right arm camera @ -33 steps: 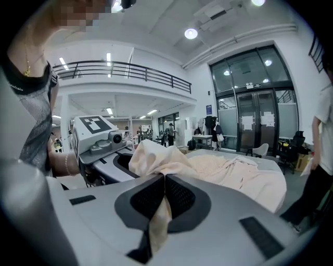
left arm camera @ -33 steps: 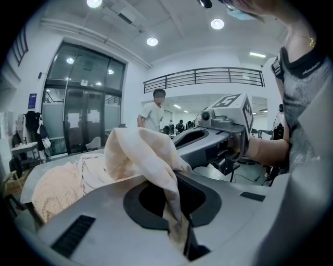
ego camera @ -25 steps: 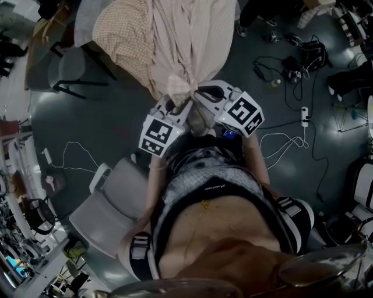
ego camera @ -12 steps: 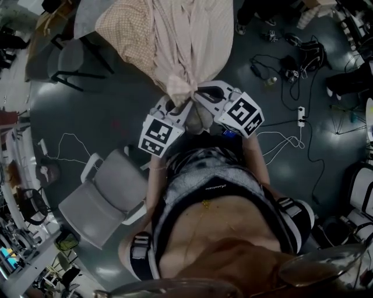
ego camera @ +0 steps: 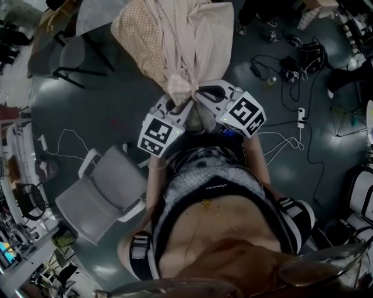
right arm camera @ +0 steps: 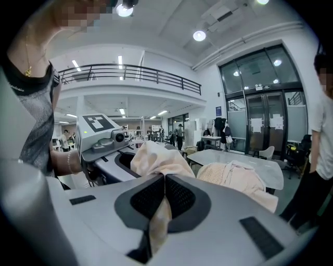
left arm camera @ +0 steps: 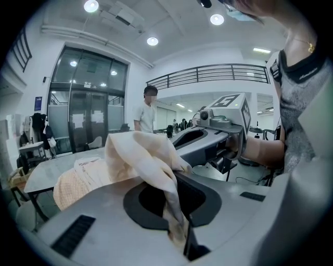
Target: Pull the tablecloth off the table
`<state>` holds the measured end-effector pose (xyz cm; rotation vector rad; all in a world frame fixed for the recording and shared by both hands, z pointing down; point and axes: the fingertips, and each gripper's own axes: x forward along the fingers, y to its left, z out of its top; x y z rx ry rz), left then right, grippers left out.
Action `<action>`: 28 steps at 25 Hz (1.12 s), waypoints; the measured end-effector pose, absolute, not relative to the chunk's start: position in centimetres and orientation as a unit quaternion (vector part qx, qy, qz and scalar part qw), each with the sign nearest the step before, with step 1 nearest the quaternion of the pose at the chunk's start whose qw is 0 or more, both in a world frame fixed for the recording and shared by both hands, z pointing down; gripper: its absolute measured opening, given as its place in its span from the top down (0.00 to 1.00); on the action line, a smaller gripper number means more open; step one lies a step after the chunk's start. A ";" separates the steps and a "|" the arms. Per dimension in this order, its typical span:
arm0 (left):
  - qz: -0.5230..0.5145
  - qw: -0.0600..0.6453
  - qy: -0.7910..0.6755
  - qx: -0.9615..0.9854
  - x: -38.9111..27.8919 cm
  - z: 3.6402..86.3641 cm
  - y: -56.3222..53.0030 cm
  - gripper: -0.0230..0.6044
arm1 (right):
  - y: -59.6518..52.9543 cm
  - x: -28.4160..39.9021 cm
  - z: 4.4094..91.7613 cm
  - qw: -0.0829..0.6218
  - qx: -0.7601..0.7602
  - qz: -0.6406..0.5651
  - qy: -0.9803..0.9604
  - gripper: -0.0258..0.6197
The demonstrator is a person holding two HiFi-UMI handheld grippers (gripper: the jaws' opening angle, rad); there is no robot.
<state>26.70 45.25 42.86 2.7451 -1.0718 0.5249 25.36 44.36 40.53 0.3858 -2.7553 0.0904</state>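
The cream and peach checked tablecloth point(ego camera: 175, 41) is gathered into a rope from the table point(ego camera: 96, 14) down to my hands. My left gripper point(ego camera: 175, 103) is shut on the bunched end, and my right gripper point(ego camera: 201, 96) is shut on it just beside. In the left gripper view the tablecloth point(left arm camera: 140, 156) runs out of the left gripper point(left arm camera: 174, 176) toward the table point(left arm camera: 57, 169), where its far part lies heaped. In the right gripper view the tablecloth point(right arm camera: 156, 158) is pinched in the right gripper point(right arm camera: 164, 179), with the rest piled on the table point(right arm camera: 244, 158).
A grey office chair point(ego camera: 102, 195) stands at my lower left, another chair point(ego camera: 73, 58) by the table. Cables and a power strip point(ego camera: 303, 113) trail over the dark floor at right. One person point(left arm camera: 148, 111) stands beyond the table, another person point(right arm camera: 320, 145) at the right.
Both grippers have drawn back together with the cloth. The cloth heap has slid along the table toward me, baring more tabletop. The floor and the grey chair have shifted in view.
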 end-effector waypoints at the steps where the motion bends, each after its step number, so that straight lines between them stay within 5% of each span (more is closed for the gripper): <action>1: 0.175 0.073 -0.356 0.915 26.8 42.8 45.2 0.93 | 44.3 25.5 40.5 0.177 0.137 0.032 -0.974 0.86; 28: 0.179 0.068 -0.346 0.919 27.5 41.7 43.8 0.93 | 42.7 26.4 39.8 0.165 0.149 0.035 -0.974 0.86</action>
